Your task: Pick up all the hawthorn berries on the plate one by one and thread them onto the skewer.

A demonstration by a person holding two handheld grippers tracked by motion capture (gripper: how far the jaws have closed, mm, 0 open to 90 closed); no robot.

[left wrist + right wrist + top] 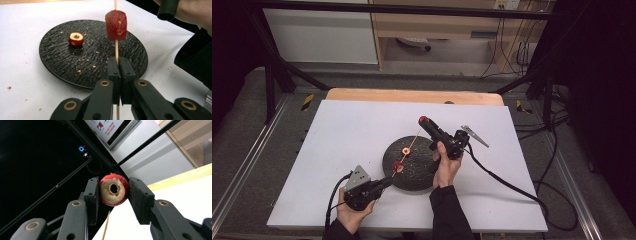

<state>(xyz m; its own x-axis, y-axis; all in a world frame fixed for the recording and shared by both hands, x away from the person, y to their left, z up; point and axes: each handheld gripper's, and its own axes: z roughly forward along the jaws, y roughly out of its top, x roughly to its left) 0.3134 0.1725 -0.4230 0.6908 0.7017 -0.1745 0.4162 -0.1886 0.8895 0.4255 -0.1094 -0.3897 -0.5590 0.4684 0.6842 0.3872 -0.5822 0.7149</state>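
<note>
Two grippers work over a dark round plate [412, 172] on the white table [342, 135]: the left gripper [117, 65] clamps a wooden skewer [116, 50] threaded with one red fruit piece [116, 25], the right gripper [113, 190] pinches a cored red fruit [113, 190] aloft, and another fruit piece [75, 39] lies on the plate.

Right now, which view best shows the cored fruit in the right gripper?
The right gripper view: the fruit sits close up between the right gripper's jaws, its cored hole facing the camera. The high view shows it as a small red dot at the skewer's far end.
</note>
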